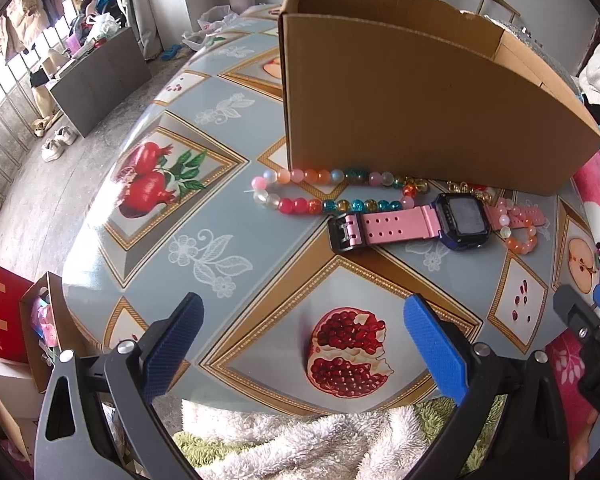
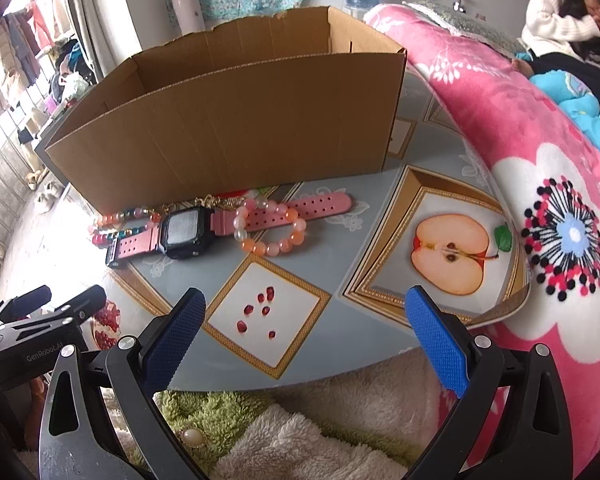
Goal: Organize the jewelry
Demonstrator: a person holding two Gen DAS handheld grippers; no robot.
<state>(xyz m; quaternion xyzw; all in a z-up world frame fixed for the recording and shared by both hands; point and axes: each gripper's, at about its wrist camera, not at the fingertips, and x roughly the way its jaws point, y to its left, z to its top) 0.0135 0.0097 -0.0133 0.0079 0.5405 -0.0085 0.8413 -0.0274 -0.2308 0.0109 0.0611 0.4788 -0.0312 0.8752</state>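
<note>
A pink-strapped digital watch lies on the table in front of an open cardboard box. A long string of coloured beads lies left of the watch against the box. A small orange and pink bead bracelet rests over the watch's right strap. A gold chain peeks out beside the box wall. My left gripper and my right gripper both stand open with nothing between them, near the table's front edge and short of the jewelry.
The table wears a grey fruit-print cloth. A pink floral blanket borders it on the right, fluffy white and green fabric lies below the front edge. A person in white sits far right. Bags and a box stand on the floor at left.
</note>
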